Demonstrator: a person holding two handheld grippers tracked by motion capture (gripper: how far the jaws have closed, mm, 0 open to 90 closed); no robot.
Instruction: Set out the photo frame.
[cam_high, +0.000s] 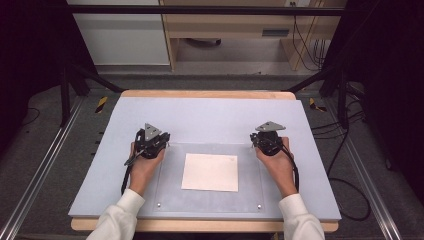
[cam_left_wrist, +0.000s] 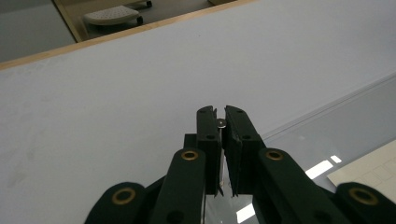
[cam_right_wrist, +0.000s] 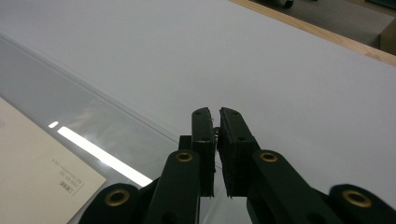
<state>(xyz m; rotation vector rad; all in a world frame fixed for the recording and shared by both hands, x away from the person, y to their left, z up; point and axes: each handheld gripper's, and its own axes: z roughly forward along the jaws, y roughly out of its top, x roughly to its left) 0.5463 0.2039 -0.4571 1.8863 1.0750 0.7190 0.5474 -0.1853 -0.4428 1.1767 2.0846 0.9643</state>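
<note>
A clear plastic sheet (cam_high: 210, 197) lies flat on the grey-blue mat, with a cream paper (cam_high: 210, 172) under it. Small metal studs mark its near corners. My left gripper (cam_high: 161, 143) sits at the sheet's far left corner. In the left gripper view, that gripper (cam_left_wrist: 221, 116) has its jaws closed on a small metal stud (cam_left_wrist: 221, 123) at the sheet's edge (cam_left_wrist: 327, 105). My right gripper (cam_high: 257, 141) is at the far right corner. In the right gripper view, its jaws (cam_right_wrist: 215, 119) are pressed together on the sheet's corner (cam_right_wrist: 140, 123), and the paper (cam_right_wrist: 37, 163) lies at the lower left.
The mat (cam_high: 210, 117) covers a wooden table (cam_high: 200, 93), with bare room beyond the sheet. Black frame bars and cables stand around the table. A cabinet (cam_high: 120, 35) and a desk are on the floor behind.
</note>
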